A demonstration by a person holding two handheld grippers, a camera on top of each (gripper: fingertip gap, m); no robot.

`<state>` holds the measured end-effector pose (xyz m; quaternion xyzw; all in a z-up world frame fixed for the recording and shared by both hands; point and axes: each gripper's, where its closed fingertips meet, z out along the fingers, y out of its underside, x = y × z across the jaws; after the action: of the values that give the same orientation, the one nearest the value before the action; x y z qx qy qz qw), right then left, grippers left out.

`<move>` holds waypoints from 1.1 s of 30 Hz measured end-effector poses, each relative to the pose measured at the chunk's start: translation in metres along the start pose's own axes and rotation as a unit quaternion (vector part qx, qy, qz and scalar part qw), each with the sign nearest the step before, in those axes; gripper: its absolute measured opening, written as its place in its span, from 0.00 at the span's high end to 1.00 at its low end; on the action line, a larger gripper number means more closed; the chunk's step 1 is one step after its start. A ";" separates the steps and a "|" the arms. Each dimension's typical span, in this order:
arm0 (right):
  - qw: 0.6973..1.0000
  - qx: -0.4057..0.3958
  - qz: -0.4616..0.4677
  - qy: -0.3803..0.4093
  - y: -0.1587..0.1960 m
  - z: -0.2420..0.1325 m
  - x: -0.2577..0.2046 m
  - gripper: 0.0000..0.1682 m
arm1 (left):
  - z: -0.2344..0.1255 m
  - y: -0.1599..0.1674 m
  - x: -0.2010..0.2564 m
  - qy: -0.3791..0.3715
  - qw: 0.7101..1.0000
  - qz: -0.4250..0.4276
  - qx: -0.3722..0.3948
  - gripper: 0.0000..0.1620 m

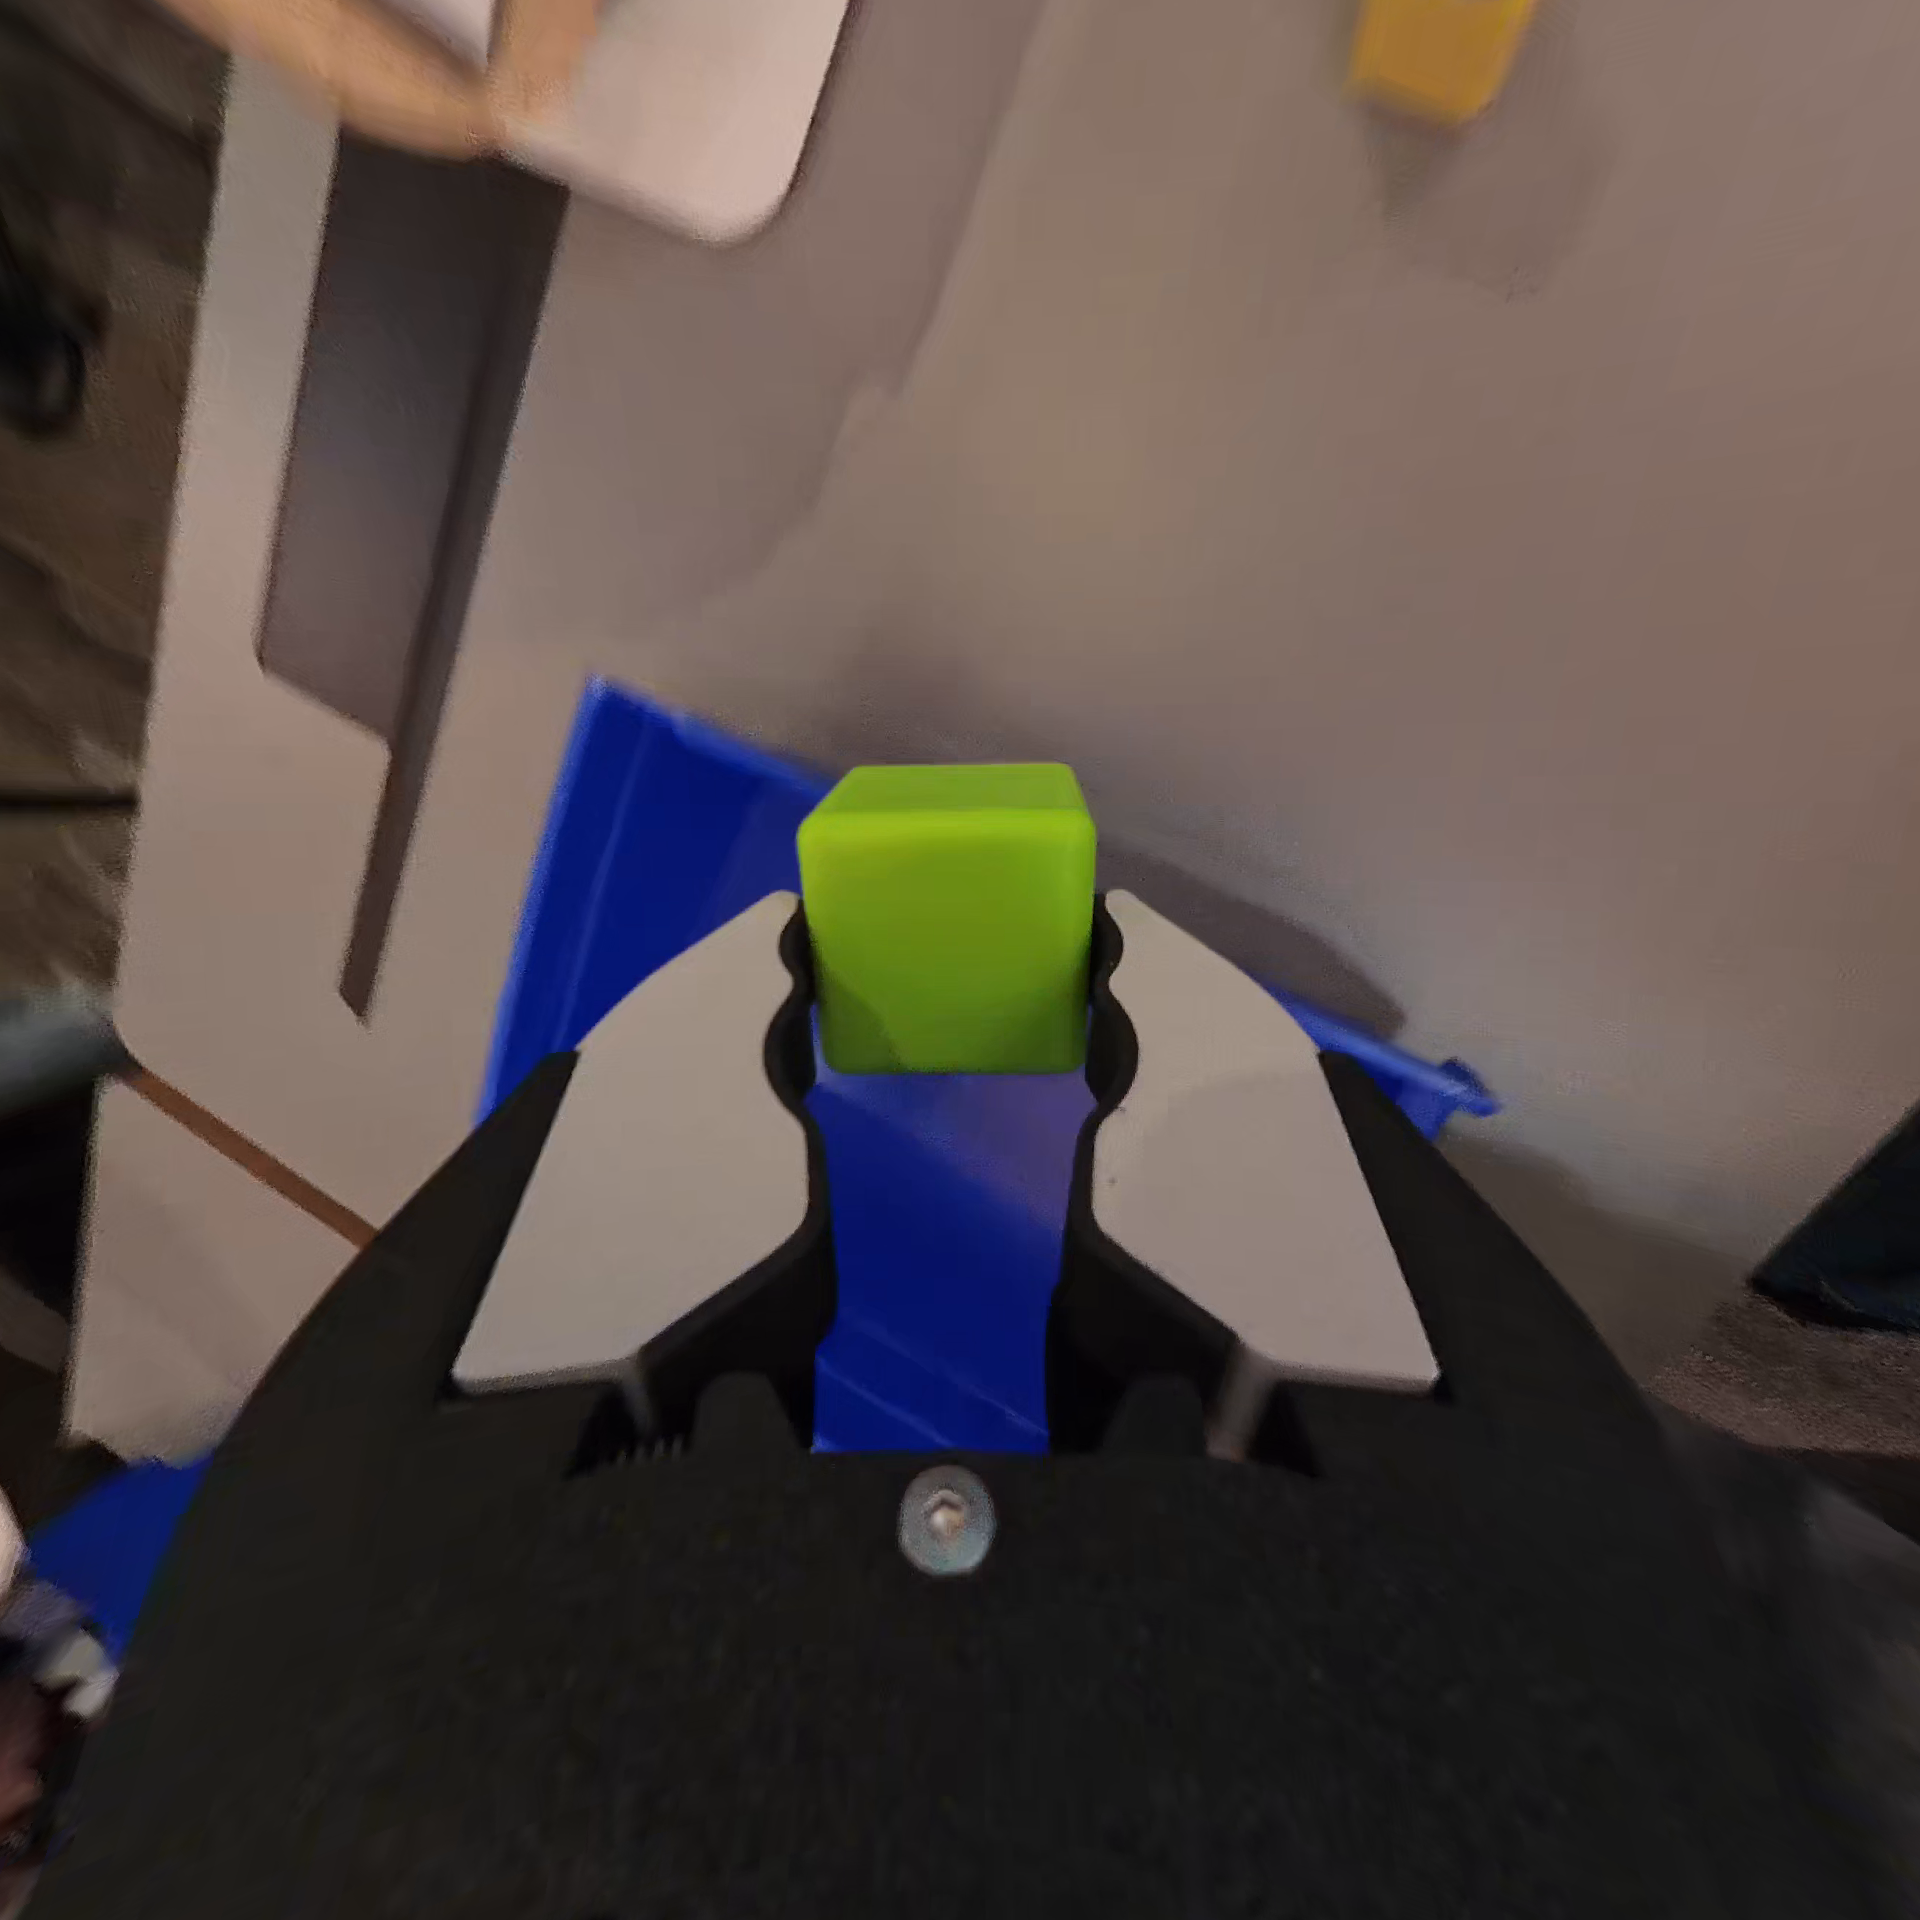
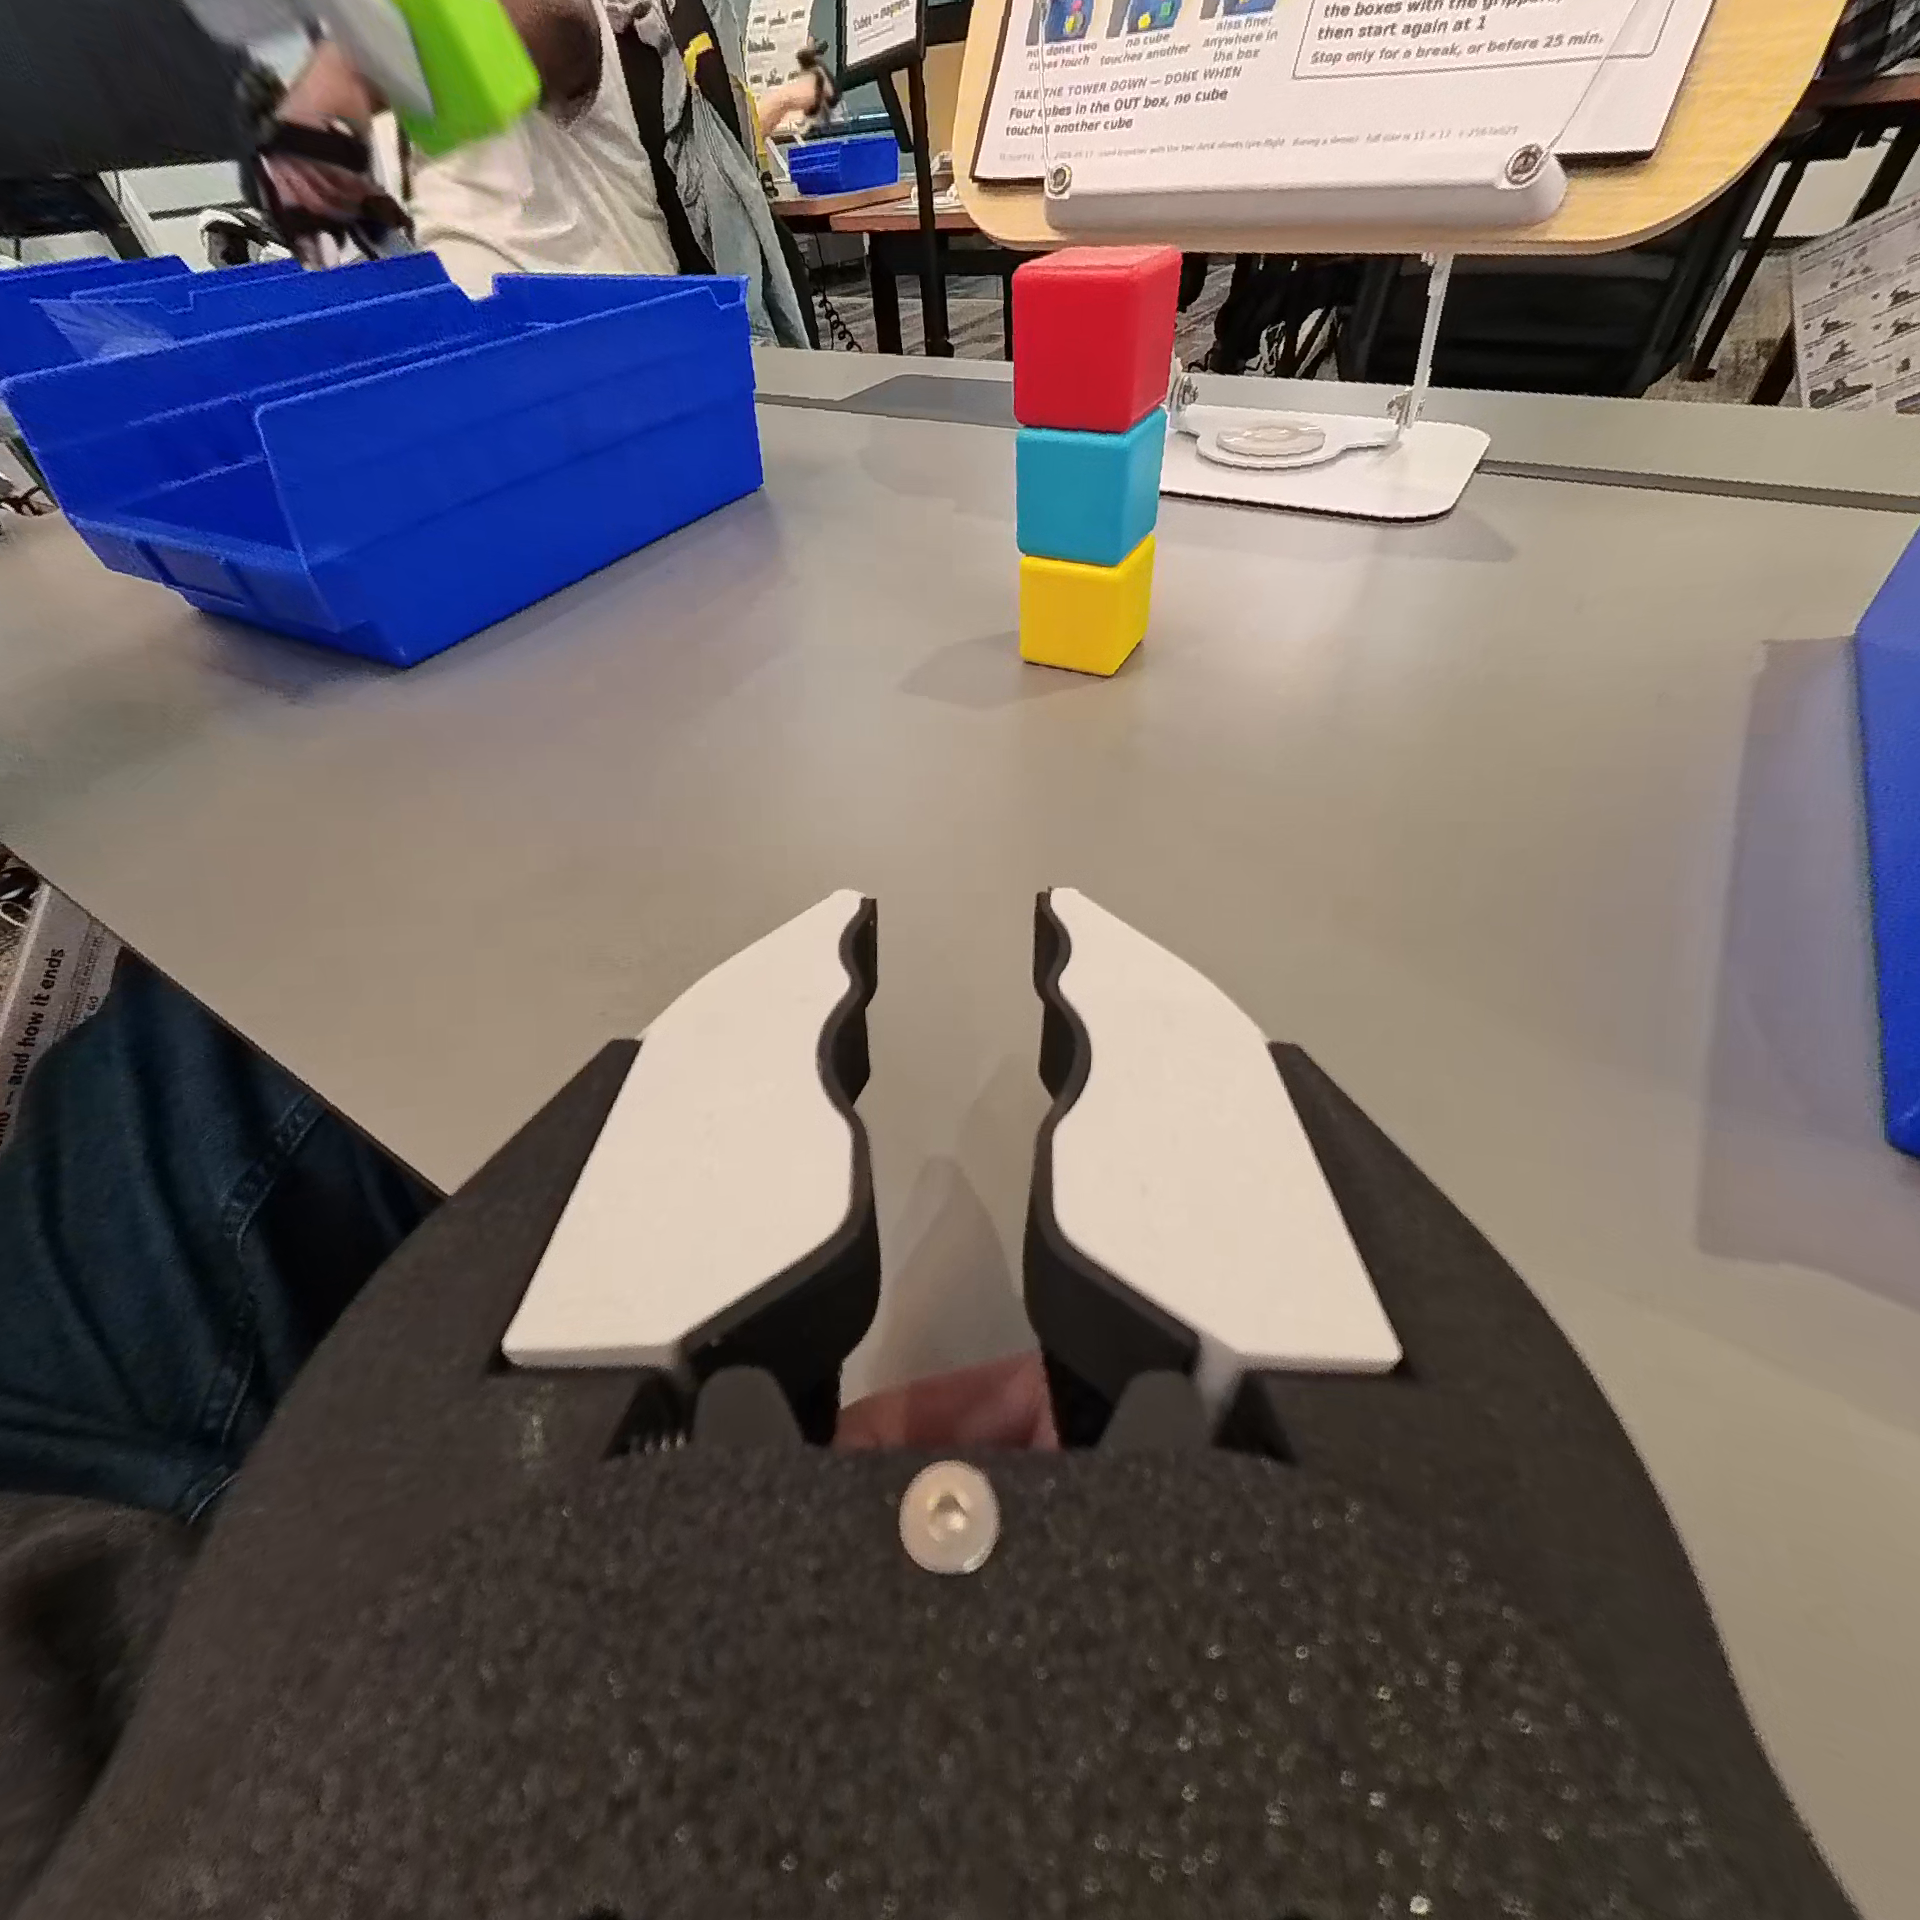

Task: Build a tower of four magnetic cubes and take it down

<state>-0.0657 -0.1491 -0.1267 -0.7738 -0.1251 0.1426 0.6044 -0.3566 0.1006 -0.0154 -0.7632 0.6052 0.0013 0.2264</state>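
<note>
My left gripper [image 1: 948, 935] is shut on a green cube [image 1: 948, 920] and holds it in the air above a blue bin [image 1: 644, 852]. In the right wrist view the green cube [image 2: 468, 68] shows blurred at the top left, high above the blue bin [image 2: 416, 457]. A tower of three cubes stands on the grey table [image 2: 727, 810]: red cube [image 2: 1093, 338] on top, teal cube [image 2: 1089, 497] in the middle, yellow cube [image 2: 1084, 615] at the bottom. The tower's top shows yellow in the left wrist view [image 1: 1439, 52]. My right gripper [image 2: 956, 914] is open and empty, low over the table in front of the tower.
A second blue bin [image 2: 1891, 883] sits at the table's right edge. A sign stand with a white base [image 2: 1340, 457] and a tilted instruction board [image 2: 1351, 125] stands behind the tower. A person's leg in jeans [image 2: 156, 1226] is at the front left. Other tables and people are in the background.
</note>
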 end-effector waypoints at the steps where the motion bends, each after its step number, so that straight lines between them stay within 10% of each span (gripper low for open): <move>1: 1.000 0.000 0.000 0.000 0.000 0.000 0.000 0.83 | -0.010 -0.021 0.008 0.004 1.000 0.025 0.010 0.70; 12: 1.000 0.007 -0.004 0.009 -0.003 -0.003 0.003 0.83 | 0.040 -0.192 0.086 0.086 0.978 0.189 -0.019 0.70; 22: 1.000 0.008 -0.010 0.008 -0.002 -0.003 0.002 0.83 | 0.096 -0.216 0.103 0.148 0.971 0.178 -0.062 0.70; 33: 1.000 0.008 -0.008 0.007 -0.002 -0.003 0.002 0.83 | 0.066 -0.230 0.099 0.074 0.982 0.171 0.033 0.61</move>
<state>-0.0622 -0.1506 -0.1237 -0.7691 -0.1260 0.1334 0.6123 -0.0999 0.0699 -0.0229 -0.6385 0.7415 -0.0362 0.2028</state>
